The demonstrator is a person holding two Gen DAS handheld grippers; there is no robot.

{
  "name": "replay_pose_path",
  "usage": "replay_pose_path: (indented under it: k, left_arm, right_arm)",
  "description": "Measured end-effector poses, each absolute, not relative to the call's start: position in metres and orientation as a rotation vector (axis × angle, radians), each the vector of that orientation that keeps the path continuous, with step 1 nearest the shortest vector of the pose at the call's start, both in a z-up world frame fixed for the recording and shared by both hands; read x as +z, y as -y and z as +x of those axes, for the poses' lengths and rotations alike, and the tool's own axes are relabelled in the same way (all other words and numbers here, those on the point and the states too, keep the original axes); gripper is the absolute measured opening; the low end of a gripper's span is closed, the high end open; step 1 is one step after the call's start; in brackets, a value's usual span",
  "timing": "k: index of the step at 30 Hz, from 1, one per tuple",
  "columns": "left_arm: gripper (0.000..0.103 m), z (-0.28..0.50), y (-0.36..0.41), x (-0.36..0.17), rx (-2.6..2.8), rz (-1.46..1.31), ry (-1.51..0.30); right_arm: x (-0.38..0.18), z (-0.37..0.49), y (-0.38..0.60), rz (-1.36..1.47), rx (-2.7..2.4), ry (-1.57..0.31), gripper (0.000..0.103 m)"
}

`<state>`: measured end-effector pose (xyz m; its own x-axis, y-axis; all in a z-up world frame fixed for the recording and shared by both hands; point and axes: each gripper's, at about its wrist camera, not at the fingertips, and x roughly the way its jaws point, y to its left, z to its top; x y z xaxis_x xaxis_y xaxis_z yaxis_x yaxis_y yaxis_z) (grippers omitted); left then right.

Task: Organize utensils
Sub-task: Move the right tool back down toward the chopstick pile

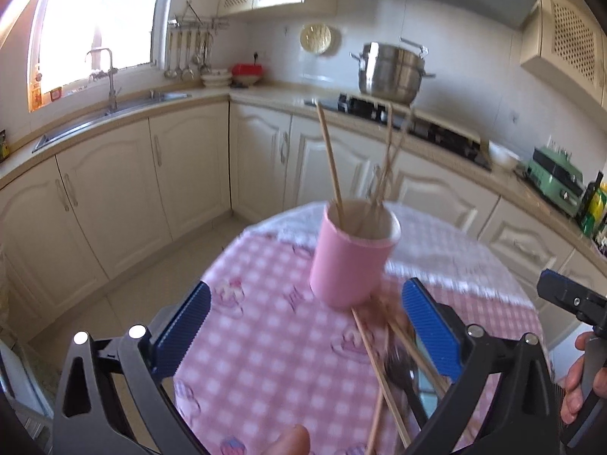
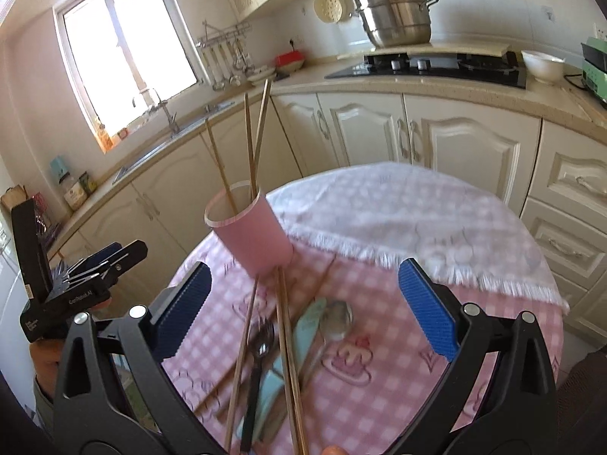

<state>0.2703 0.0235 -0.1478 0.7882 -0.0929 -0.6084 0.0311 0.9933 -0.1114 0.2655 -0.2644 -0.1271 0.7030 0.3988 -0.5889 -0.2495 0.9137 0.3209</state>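
Your pink cup (image 2: 250, 237) stands upright on the round worktop (image 2: 398, 341), near the seam where the pink checked cloth meets a white fringed cloth (image 2: 379, 204) covering the far side. Several wooden chopsticks (image 2: 250, 151) lean inside the cup, fanning out above its rim.

Just in front of the cup, on the checked cloth, the loose utensils lie in a heap: more chopsticks (image 2: 288, 360) running from the cup's base toward you, a black fork (image 2: 260, 345), a metal spoon (image 2: 337, 320) and a pale blue-handled piece (image 2: 307, 326) crossing one another. Motion blur hides exactly how they overlap.

Your right claw (image 2: 303, 311) hangs over this heap with its blue pads spread wide and nothing between them touching either pad. Your left claw (image 1: 303, 326) is likewise wide open and empty, aimed down at the cup's base; in its view the heap lies close beside its right pad (image 1: 428, 330), though the blur hides whether they touch.

Each claw shows at the edge of the other's view, held in a hand (image 1: 576, 383).

Behind the worktop run cream cabinets (image 2: 379, 129), a hob (image 2: 428, 66) with a steel pot (image 2: 396, 15) behind it, and a sink (image 1: 114, 113) under the window.
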Motion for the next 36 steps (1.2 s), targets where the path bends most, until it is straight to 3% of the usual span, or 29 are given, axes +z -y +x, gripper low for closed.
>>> replay_pose_path:
  k: [12, 25, 33, 36]
  left_arm:
    - [0.099, 0.265, 0.018, -0.211, -0.071, -0.028, -0.865]
    - [0.098, 0.270, 0.044, -0.249, -0.108, 0.035, -0.970]
    - [0.051, 0.271, 0.039, -0.257, -0.172, 0.009, -0.998]
    - [0.044, 0.271, 0.035, -0.255, -0.193, 0.005, -0.998]
  right_arm:
    - [-0.157, 0.252, 0.271, 0.210, 0.365, -0.808, 0.097]
    - [-0.179, 0.254, 0.269, 0.204, 0.361, -0.881, 0.097]
    - [-0.197, 0.260, 0.255, 0.125, 0.371, -0.971, 0.097]
    - [-0.205, 0.261, 0.245, 0.083, 0.390, -1.008, 0.097]
